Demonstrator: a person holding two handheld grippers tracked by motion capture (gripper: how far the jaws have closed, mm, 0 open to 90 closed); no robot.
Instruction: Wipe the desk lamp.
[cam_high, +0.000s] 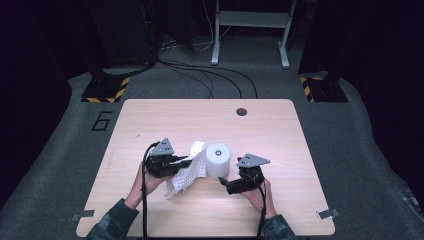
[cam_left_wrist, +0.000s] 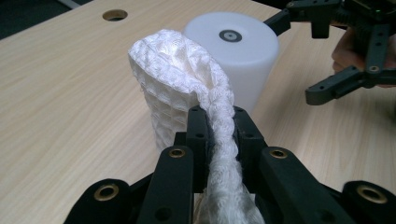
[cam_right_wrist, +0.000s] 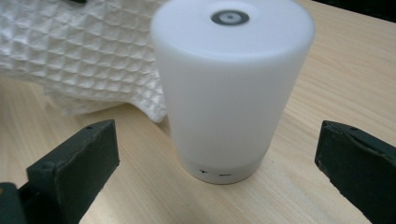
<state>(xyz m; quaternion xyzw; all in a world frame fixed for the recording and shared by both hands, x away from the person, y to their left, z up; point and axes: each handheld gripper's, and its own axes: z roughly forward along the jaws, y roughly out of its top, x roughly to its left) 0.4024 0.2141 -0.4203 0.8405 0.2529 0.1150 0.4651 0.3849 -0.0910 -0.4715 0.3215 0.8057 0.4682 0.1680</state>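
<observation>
Counting from the left across the table (cam_high: 150, 120), one white waffle-weave cloth (cam_high: 190, 167), one white cylinder (cam_high: 218, 160) and two hand-held grippers are at work.

At the left, the person's left hand (cam_high: 145, 182) comes in from the bottom edge, sleeve at the table's near rim, and carries the left gripper (cam_high: 185, 162) roughly level, pointing right toward the cylinder. Its fingers (cam_left_wrist: 198, 128) are clamped together on a bunched ridge of the cloth, which runs between them like a thick rope in the left gripper view. Beyond the fingers the cloth stands up in a rounded fold, lifted at the gripped part, while its lower edge hangs down to the wood. The far side of the cloth lies just beside the cylinder; whether the two touch I cannot tell.

The cylinder stands upright near the middle of the table, a small dark ring at the centre of its flat top and a narrow band with small marks around its base.

At the right, the person's right hand (cam_high: 260, 192) holds the right gripper (cam_high: 224, 181) low and level, pointing left at the cylinder's lower half. Its fingers (cam_right_wrist: 74, 158) stand wide apart, one on each side of the cylinder, clear of its wall and gripping nothing.

One round hole (cam_high: 241, 111) sits near the table's far edge.
</observation>
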